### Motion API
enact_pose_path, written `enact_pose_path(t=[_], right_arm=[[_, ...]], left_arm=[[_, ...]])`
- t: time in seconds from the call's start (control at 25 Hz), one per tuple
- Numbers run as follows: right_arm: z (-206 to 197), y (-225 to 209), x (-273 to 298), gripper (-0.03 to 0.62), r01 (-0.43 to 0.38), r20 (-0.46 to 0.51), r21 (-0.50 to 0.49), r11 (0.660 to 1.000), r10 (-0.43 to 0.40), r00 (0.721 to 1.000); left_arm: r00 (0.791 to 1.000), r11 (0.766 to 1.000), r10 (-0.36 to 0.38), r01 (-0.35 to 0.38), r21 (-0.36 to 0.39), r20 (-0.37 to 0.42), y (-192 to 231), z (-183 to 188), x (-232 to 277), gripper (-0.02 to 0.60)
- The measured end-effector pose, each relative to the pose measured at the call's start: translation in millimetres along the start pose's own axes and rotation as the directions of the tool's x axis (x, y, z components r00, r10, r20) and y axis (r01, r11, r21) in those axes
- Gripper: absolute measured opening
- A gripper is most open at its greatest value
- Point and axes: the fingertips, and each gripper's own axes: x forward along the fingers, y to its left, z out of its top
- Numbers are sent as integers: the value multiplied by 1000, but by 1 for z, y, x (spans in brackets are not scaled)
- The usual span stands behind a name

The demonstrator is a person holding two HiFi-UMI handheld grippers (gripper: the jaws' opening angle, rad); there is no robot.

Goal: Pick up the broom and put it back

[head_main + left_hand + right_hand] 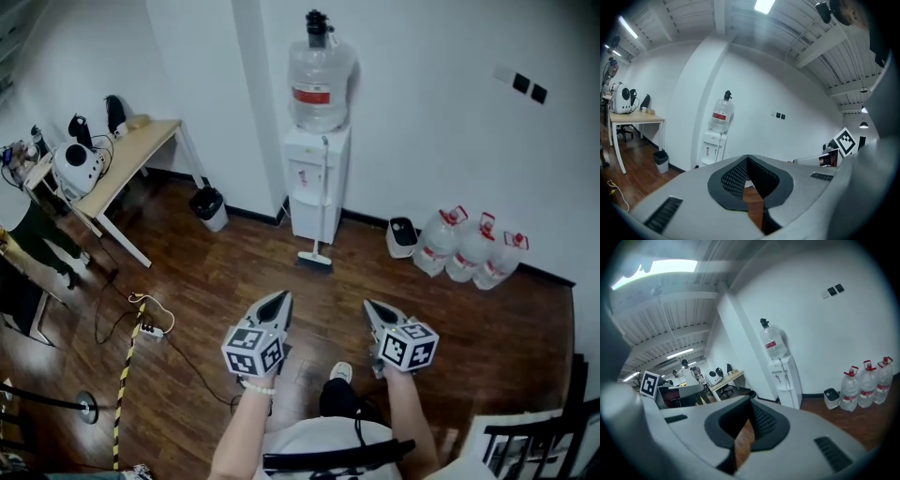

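A broom leans upright against the front of the white water dispenser, its pale head on the wooden floor. Both grippers are held out in front of the person, well short of the broom and apart from it. My left gripper points toward the dispenser with its jaws closed to a point and nothing between them. My right gripper is beside it, also shut and empty. In the left gripper view the dispenser stands ahead at the wall. The right gripper view shows that dispenser too.
Several large water jugs and a small bin stand by the wall to the right. A black bin and a wooden desk are at the left. A power strip and cable lie on the floor. A dark chair is at the lower right.
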Motion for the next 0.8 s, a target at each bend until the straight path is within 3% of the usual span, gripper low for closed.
enact_pose_path(t=[0.4,0.56,0.8], right_arm=[[79,-93,80,11,-43,-33,10,999,43,999],[94,-114,102,11,-67,-21,58,996,69,997],[107,-129,131,11,-97,-36,34,995,99,994]], left_arm=[[999,999,35,-35,-18,13,20,48,135,-6],[999,999,38,-38,-11,-10,24,52,167,-6],[998,998,59,-59,-15,-4,39,59,193,-6]])
